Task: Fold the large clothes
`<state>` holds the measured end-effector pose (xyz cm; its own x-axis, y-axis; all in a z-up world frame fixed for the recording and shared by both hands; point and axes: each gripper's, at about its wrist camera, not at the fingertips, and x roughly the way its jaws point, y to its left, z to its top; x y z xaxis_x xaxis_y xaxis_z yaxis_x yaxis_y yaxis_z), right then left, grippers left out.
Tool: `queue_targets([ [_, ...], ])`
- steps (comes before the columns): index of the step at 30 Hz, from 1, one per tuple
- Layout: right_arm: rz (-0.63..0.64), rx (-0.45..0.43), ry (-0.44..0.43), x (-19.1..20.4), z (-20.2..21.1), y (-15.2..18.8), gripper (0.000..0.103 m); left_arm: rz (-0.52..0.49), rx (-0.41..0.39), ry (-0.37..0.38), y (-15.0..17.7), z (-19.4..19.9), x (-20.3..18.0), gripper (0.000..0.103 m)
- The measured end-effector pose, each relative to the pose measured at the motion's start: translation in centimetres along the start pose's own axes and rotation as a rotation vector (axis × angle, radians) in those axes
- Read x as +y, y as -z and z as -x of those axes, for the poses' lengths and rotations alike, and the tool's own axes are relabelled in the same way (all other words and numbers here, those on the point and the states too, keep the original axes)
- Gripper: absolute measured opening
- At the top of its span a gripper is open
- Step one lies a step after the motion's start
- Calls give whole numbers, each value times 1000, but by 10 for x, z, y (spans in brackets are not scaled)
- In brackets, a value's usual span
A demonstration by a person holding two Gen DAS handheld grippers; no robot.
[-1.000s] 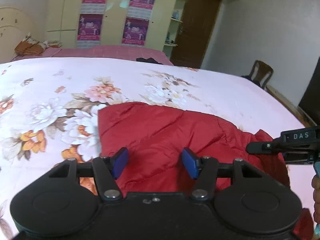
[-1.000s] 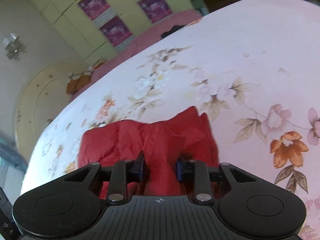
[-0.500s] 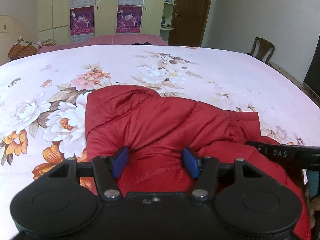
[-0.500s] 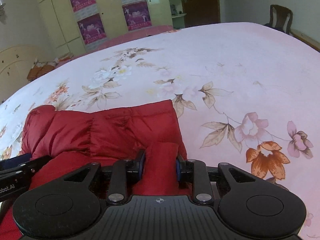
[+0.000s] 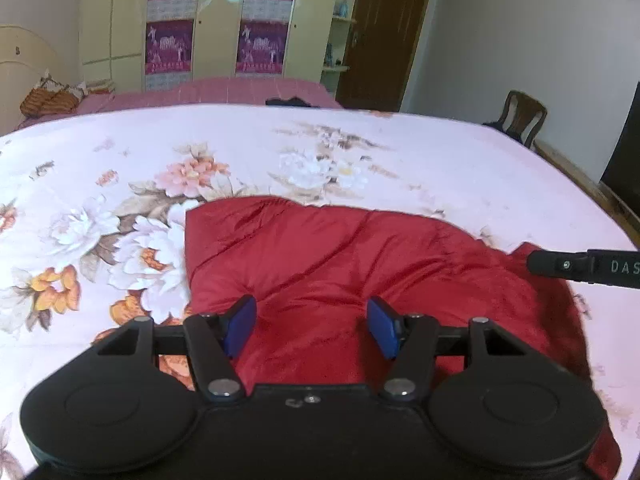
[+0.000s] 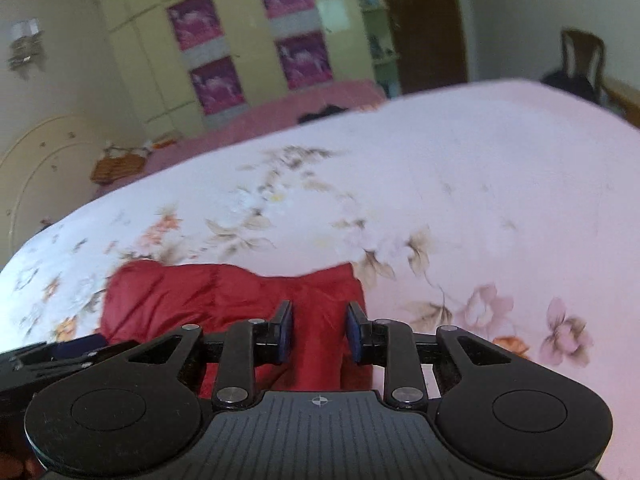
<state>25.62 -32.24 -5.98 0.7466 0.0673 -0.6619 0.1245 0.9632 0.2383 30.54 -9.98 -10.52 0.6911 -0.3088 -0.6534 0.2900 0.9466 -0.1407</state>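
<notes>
A red padded jacket [image 5: 344, 276] lies bunched on a bed covered by a pink floral sheet [image 5: 120, 184], near the front edge of the bed in both wrist views. Its surface is puffy and creased, with a rounded fold along its far edge and flowers of the sheet showing just beside its left side.

The left tool [image 5: 312, 326] hangs over the near part of the jacket, its blue pads [image 5: 240, 324] standing well apart. Red fabric bulges up between them and seems to reach both pads, but whether they press on it or merely sit beside it cannot be told from this view.

The right tool [image 6: 318, 332] has its pads [image 6: 285, 330] much closer together, and a raised ridge of the jacket's red fabric fills the narrow gap between them, so this tool is clenched on the jacket at its right-hand end. The right wrist view is blurred and tilted.

Each tool shows at the edge of the other's view: a black bar of the right tool comes in from the right side of the left wrist view, above the jacket's right corner, and the left tool appears low on the left of the right wrist view.

Behind the bed stand a pale yellow wardrobe [image 5: 216, 24] with purple posters, a dark brown door [image 5: 384, 32] and a wooden chair [image 5: 524, 116] by the wall
</notes>
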Motion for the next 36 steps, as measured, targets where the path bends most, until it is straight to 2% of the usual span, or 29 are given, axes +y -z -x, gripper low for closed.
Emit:
queue_targets([
  [1,6,-2,-12,2,5,1,28,-1,-8,-1,1,7,-1,60],
  [2,9,0,-22,4,9,2,33,-3,-16,1,2,14,-2,61],
  [3,10,1,-31,5,13,4,42,-6,-21,3,4,21,-3,61],
  [4,17,-5,-39,7,17,6,67,-12,-25,4,6,28,-5,62],
  [5,36,-24,-39,9,23,8,75,-17,-27,5,8,34,-7,62],
  [9,105,-63,-26,14,37,14,74,-39,-19,5,22,54,-14,62],
  [11,104,-52,-58,14,41,16,56,-43,-13,-1,32,61,-18,62],
  [12,117,-39,-76,17,41,20,55,-40,-9,-1,36,63,-19,62],
  [17,200,53,-71,27,19,45,55,-43,10,-11,51,56,-25,62],
  [23,197,132,-62,19,-6,60,55,-58,24,-24,57,47,-27,62],
  [29,158,149,-85,9,-15,71,56,-45,39,-42,58,41,-27,65],
  [32,152,165,-89,9,-14,66,56,-39,47,-55,56,41,-29,66],
  [36,150,173,-100,8,-7,57,56,-15,55,-73,54,42,-29,74],
])
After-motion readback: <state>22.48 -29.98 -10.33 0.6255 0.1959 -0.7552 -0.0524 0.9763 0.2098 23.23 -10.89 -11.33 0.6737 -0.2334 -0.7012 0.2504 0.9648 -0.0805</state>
